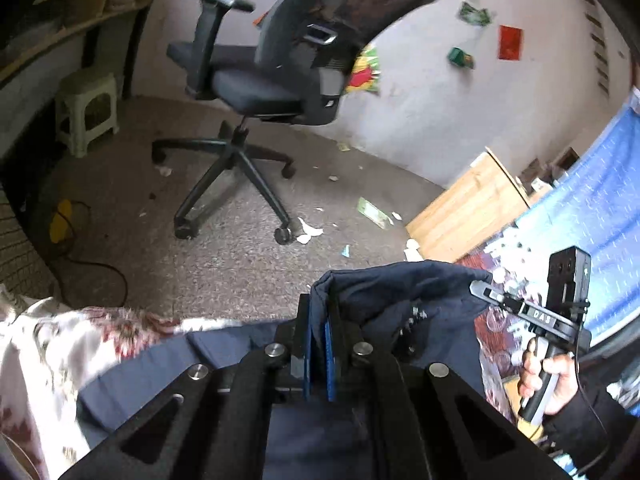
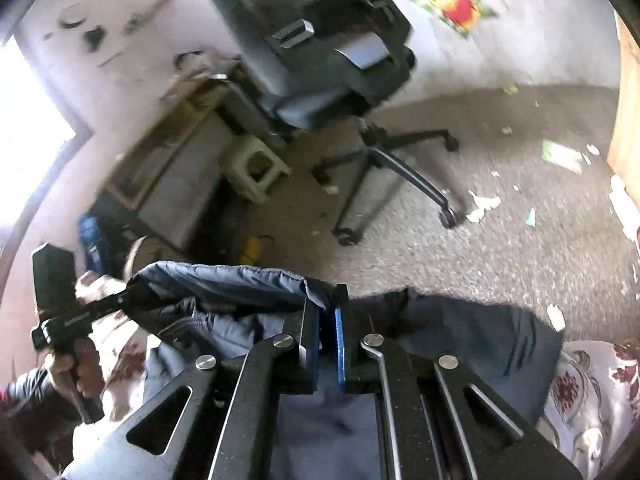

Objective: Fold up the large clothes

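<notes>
A dark navy padded garment (image 1: 400, 292) is held up by its top edge between both grippers, above a floral bedcover (image 1: 60, 344). My left gripper (image 1: 320, 304) is shut on one end of that edge. My right gripper (image 2: 326, 300) is shut on the other end of the garment (image 2: 224, 280). The rest of the garment (image 2: 480, 340) hangs and lies below the fingers. In the left wrist view the right gripper (image 1: 480, 286) shows at the right, pinching the fabric. In the right wrist view the left gripper (image 2: 132, 292) shows at the left, also on the fabric.
A black office chair (image 1: 272, 80) stands on the littered floor ahead. A pale plastic stool (image 1: 86, 116) and a desk (image 1: 80, 20) are at the left. A wooden board (image 1: 468, 208) and blue cloth (image 1: 592, 200) are at the right. A cable (image 1: 96, 268) lies on the floor.
</notes>
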Motion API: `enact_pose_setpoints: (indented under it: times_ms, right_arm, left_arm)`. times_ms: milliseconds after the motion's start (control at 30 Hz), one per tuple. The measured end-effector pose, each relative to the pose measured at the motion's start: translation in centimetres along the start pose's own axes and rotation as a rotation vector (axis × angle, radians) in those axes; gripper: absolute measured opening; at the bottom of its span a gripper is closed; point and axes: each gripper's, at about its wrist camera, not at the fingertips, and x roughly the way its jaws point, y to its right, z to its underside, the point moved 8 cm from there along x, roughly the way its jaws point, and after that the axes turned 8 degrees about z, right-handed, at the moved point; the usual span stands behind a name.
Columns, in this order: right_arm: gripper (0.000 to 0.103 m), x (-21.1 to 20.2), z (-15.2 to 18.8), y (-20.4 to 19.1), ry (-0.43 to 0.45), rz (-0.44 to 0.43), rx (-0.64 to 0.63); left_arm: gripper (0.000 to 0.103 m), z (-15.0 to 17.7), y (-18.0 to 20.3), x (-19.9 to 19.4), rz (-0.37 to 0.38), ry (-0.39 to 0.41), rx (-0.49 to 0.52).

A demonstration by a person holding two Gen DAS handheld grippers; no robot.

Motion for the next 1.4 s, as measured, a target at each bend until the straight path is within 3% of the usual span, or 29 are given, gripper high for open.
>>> enact_pose_setpoints:
  times_ms: [167, 400, 500, 667, 967, 1100, 1167, 1267, 1400]
  right_arm:
    - [0.006, -2.1, 5.7, 1.1, -0.043, 0.038, -0.054]
    - [0.006, -0.1, 11.4, 3.6, -0.116, 0.107, -0.013]
    - [0.007, -1.4, 11.1, 3.1, -0.091, 0.118, -0.005]
    - [0.009, -5.1, 9.1, 0.5, -0.055, 0.147, -0.120]
    - [0.009, -7.8, 4.1, -2.8, -0.071, 0.074, -0.178]
    - [0.009, -4.4, 5.3, -2.8, -0.146, 0.120, -0.146]
    - [0.009, -0.9, 7.3, -2.1, -0.227, 0.178, -0.164]
    - [0.009, 2.8, 10.5, -0.5, -0.335, 0.193, -0.111]
    - [0.007, 3.8, 11.5, 0.4, -0.318, 0.190, -0.076]
  left_arm:
    - [0.005, 5.5, 1.8, -1.0, -0.027, -0.087, 0.043]
    - [0.004, 12.7, 1.5, 1.7, -0.128, -0.248, 0.099]
    - [0.004, 12.8, 1.2, 2.1, -0.148, -0.246, 0.112]
    - [0.004, 12.7, 1.0, 1.7, -0.142, -0.244, 0.118]
    - [0.004, 12.9, 1.0, 1.5, -0.124, -0.248, 0.131]
    - [0.004, 12.9, 1.0, 1.5, -0.105, -0.259, 0.138]
    - [0.005, 12.8, 1.2, 1.3, -0.090, -0.259, 0.143]
    - [0.006, 12.4, 1.8, 0.3, -0.045, -0.255, 0.152]
    - [0.008, 12.1, 3.9, -1.8, 0.015, -0.216, 0.225]
